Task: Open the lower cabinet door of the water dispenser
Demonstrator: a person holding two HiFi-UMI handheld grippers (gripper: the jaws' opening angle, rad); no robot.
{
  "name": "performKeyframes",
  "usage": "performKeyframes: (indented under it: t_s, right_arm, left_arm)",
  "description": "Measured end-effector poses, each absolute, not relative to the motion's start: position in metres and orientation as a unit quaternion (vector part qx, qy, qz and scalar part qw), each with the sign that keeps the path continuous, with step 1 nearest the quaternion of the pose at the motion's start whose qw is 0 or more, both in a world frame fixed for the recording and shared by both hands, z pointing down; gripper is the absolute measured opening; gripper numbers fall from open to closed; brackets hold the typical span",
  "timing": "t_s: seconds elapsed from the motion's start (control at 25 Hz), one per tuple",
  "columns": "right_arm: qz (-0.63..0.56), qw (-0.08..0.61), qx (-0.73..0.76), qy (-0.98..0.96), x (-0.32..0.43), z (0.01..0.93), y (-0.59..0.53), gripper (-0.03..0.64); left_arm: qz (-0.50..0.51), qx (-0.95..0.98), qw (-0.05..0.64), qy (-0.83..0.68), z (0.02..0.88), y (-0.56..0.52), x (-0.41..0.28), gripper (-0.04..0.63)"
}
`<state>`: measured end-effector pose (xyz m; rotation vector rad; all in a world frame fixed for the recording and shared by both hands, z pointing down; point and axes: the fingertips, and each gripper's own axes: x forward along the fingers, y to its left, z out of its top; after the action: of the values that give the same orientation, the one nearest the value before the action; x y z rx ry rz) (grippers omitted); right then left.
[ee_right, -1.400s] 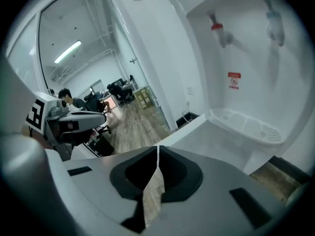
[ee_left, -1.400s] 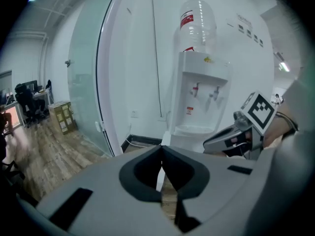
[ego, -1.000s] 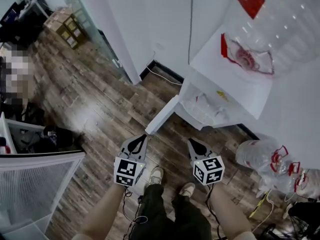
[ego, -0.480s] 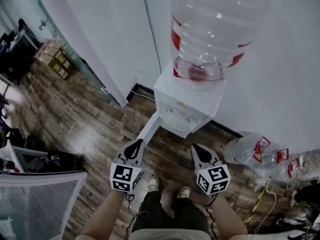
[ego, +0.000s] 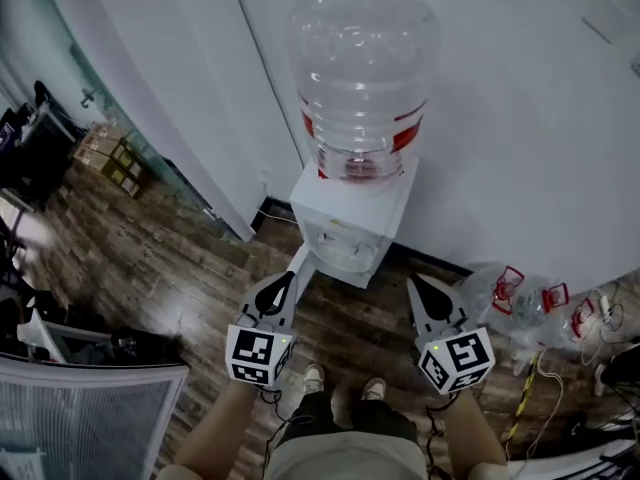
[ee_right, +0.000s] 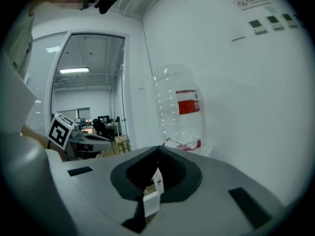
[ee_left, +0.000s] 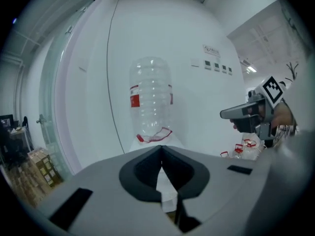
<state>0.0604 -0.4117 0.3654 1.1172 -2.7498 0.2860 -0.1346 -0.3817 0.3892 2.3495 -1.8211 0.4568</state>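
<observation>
The white water dispenser [ego: 345, 230] stands against the wall with a clear bottle [ego: 362, 78] on top. Its lower cabinet door [ego: 299, 259] stands swung out to the left, seen edge-on. My left gripper [ego: 288, 276] is shut and empty, its tip just short of the door's edge. Level with it and to the right of the dispenser's front, my right gripper [ego: 413, 280] is shut on nothing. The bottle [ee_left: 150, 100] rises beyond the left gripper [ee_left: 161, 149] in the left gripper view. In the right gripper view the bottle [ee_right: 179, 109] stands past the shut right gripper [ee_right: 157, 149].
Empty bottles [ego: 512, 293] and cables [ego: 590, 320] lie on the wood floor at the right. A glass partition and cardboard boxes [ego: 105, 153] are at the left, a white mesh panel [ego: 80, 413] at the lower left. The person's shoes [ego: 315, 378] are below the grippers.
Both grippers have risen and the view has tilted up, so the whole bottle and dispenser now show from farther back. Both stay shut, and the door stays swung out.
</observation>
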Motion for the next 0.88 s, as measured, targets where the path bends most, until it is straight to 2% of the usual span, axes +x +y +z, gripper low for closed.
performKeyframes:
  t_s: [0.4,0.88]
  right_arm:
    - [0.056,0.011,0.385,-0.921,0.099,0.26,-0.377,0.006]
    - [-0.015,-0.016,0.403,-0.915,0.119,0.179,-0.33,0.006]
  left_arm:
    - [0.089,0.811,-0.047,-0.577,0.26,-0.362,-0.087,0.006]
    - [0.05,0.835,-0.062,-0.545,0.193,-0.316,-0.059,0.006]
